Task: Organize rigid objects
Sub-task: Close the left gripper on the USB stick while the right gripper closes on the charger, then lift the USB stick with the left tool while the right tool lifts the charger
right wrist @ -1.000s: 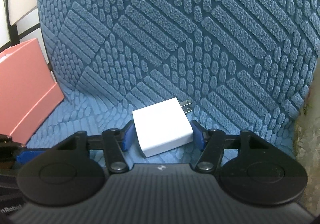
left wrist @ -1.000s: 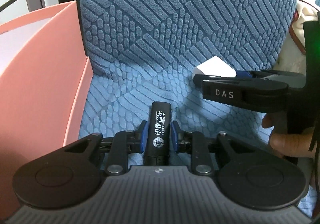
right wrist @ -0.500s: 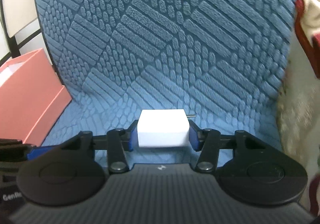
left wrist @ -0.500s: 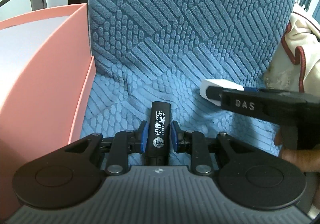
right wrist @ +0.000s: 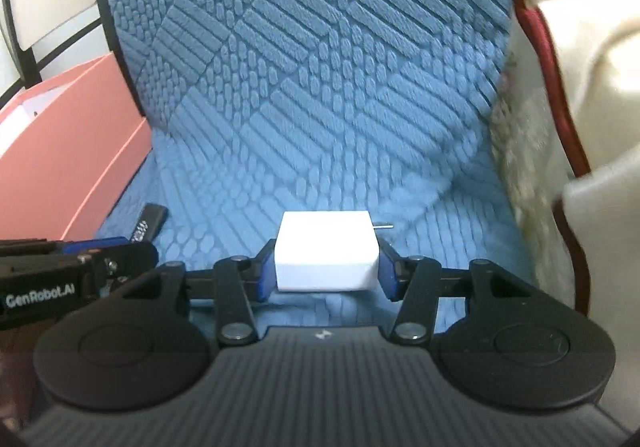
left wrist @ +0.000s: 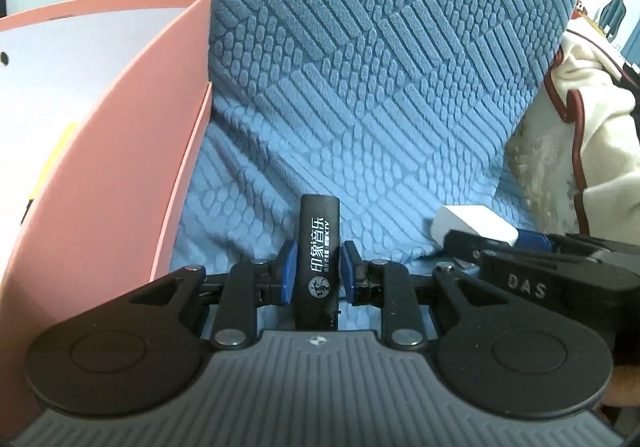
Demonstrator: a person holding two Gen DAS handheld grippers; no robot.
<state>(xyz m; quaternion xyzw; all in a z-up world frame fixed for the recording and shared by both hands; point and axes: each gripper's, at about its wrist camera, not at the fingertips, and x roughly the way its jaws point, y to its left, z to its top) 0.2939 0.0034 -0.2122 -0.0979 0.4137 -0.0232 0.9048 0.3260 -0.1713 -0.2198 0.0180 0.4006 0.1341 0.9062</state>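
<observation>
Grippers are both loaded: our left gripper (left wrist: 314, 271) clamps the black lighter (left wrist: 319, 259), and our right gripper (right wrist: 327, 271), closed in within the last second, now grips the white charger (right wrist: 326, 257), lifted off the blue cushion (right wrist: 320, 87). We judge the pink box (left wrist: 132, 151) comes next.

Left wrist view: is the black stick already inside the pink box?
No, the black stick sits clamped in the left hand-held gripper, beside the pink box.
</observation>
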